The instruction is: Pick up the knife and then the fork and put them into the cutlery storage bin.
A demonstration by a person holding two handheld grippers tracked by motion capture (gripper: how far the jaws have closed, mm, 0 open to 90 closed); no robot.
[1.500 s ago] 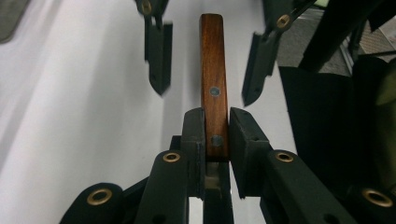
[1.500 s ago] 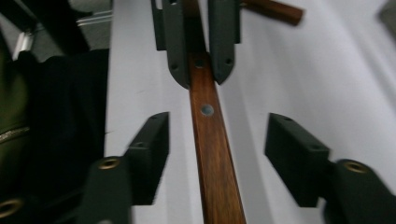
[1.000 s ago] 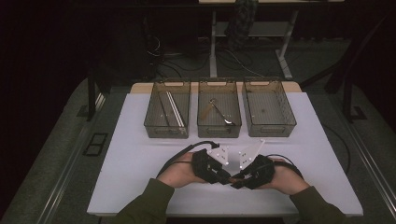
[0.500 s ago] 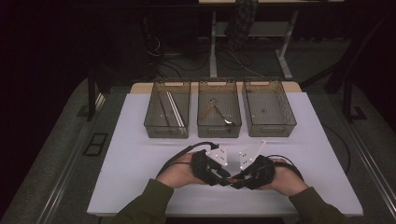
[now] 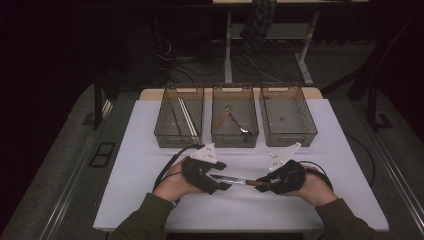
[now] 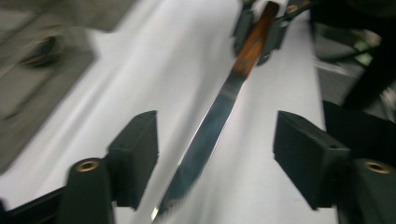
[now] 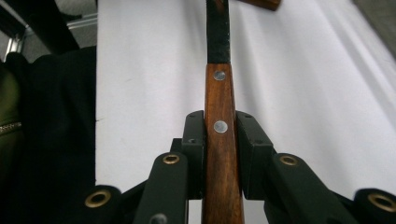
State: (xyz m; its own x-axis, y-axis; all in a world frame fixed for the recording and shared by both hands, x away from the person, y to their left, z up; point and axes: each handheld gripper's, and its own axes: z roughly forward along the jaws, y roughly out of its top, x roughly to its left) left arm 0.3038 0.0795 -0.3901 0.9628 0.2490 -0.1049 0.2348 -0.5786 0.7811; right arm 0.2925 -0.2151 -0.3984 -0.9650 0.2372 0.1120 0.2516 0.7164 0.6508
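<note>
The right gripper (image 5: 261, 183) has its jaws clamped on the wooden handle of a knife (image 5: 235, 180), pads pressing both sides of the riveted grip, and the blade runs level across the white table (image 5: 150, 150) toward the left gripper (image 5: 224, 181). Over there the jaws have just been opening: they stand apart now, the steel blade lying between them with daylight on both sides, touching neither pad. Both hands hover near the table's front edge. Behind them, three clear bins sit in a row: the left bin (image 5: 162, 135) holds long pale sticks, the middle bin (image 5: 235, 137) a spoon-like metal utensil and another thin piece, and I can't tell what's in the right bin (image 5: 287, 137).
</note>
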